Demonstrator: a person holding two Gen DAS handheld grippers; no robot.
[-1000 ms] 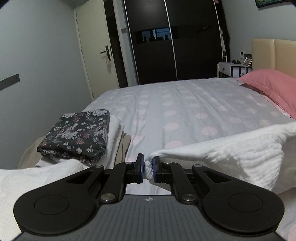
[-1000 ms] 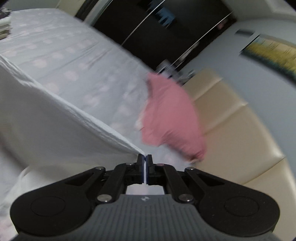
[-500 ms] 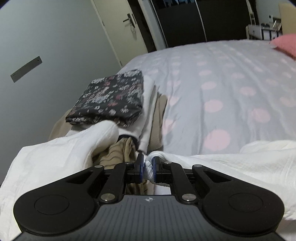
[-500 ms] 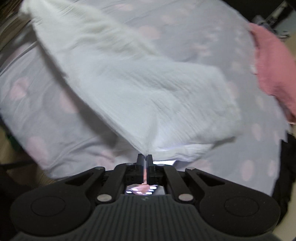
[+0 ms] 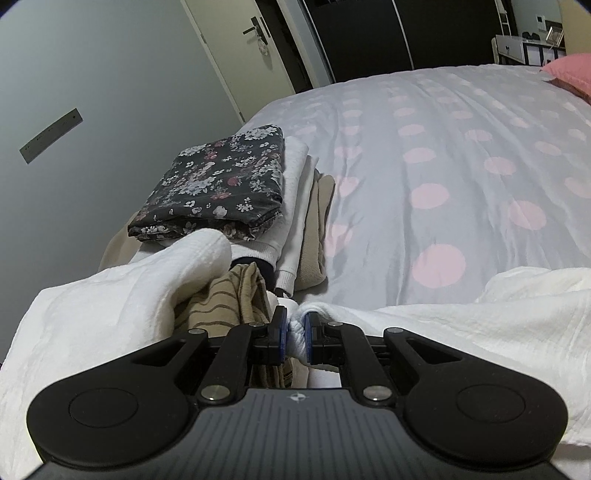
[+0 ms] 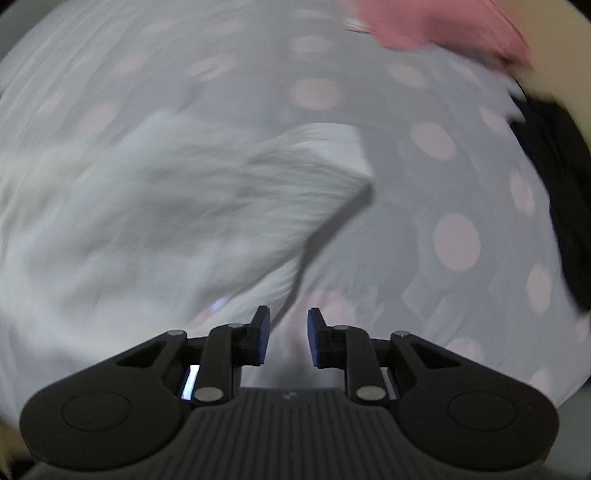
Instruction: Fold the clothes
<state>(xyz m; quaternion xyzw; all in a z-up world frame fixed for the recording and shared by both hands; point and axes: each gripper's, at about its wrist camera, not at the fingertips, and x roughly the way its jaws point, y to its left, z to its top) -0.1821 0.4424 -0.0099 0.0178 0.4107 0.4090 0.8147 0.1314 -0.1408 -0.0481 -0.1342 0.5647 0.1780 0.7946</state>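
**A:** What does the left gripper (image 5: 294,334) hold?

**B:** It is clenched on a bunched edge of the white garment (image 5: 461,332). The cloth is squeezed between the two blue pads (image 5: 282,334), and from there it spreads to the right over the bed (image 5: 424,147) and also to the left, where a thick fold of it rises up.

**A:** And the right gripper (image 6: 288,339)?

**B:** It is released. Its fingers stand apart with a gap between them, and nothing is in this gap. The white garment (image 6: 166,206) lies on the bed (image 6: 461,177) in front of it and to its left, but this view is blurred, so I cannot tell the fine shape of the cloth. One corner of it points to the right and throws a dark shadow on the cover.

**A:** What is beside the garment in the left wrist view?

**B:** A stack of folded clothes (image 5: 295,206) at the left edge of the bed. On top lies a dark folded piece with small flowers (image 5: 218,184). Just beside the left gripper there is a beige striped cloth (image 5: 229,299), partly under the white fold.

**A:** Anything else?

**B:** A pink pillow (image 5: 570,70) at the far right, a door (image 5: 240,48), and a dark wardrobe (image 5: 369,33) behind the bed. The cover of the bed is pale with pink dots.
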